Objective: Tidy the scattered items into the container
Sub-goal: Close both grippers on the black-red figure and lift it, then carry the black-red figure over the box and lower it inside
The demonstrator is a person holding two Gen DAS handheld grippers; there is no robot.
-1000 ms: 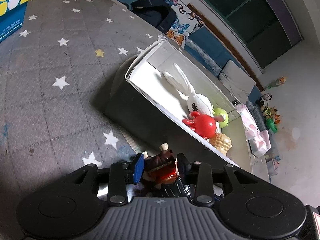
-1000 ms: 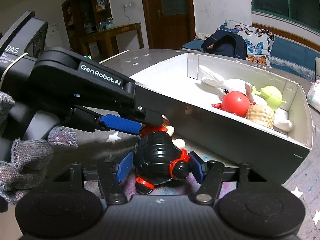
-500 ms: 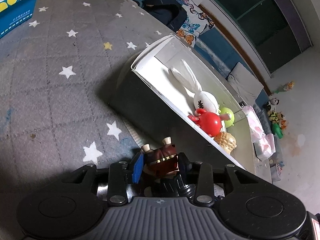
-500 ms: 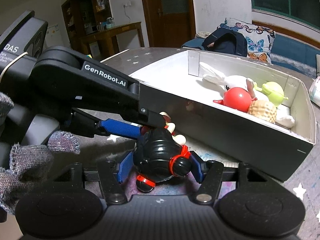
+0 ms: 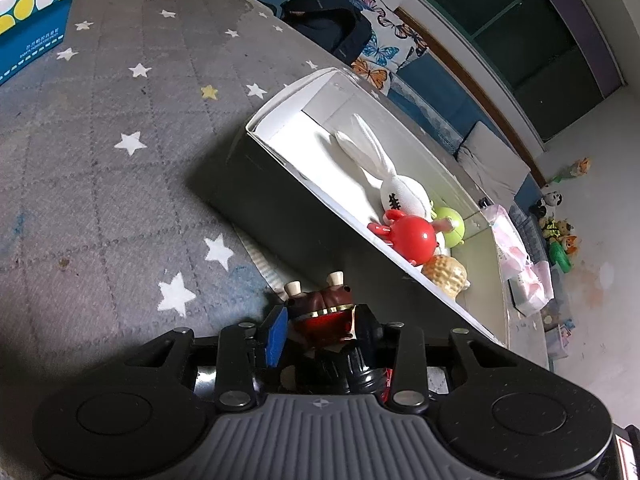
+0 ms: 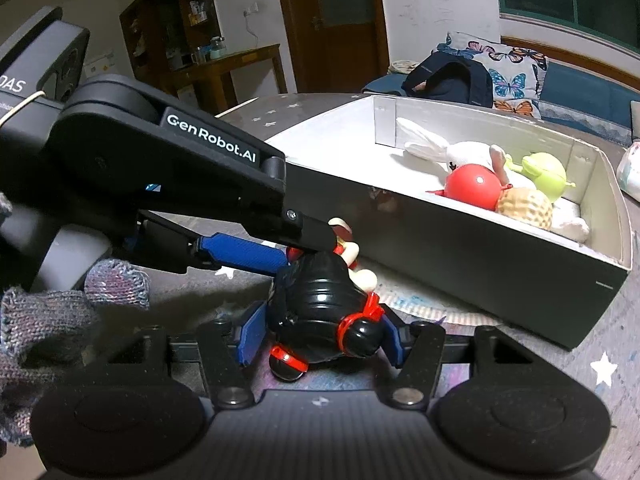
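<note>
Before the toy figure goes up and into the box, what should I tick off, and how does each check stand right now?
1. Left gripper on the toy figure's horned head: ok, a pad on each side.
2. Right gripper on the black body: ok, jaws closing with the body between them.
3. Figure outside the box, in front of its near wall: ok.
4. Free floor in the box: ok; the white rabbit and red toy crowd one end.
5. Figure off the table: cannot tell.
</note>
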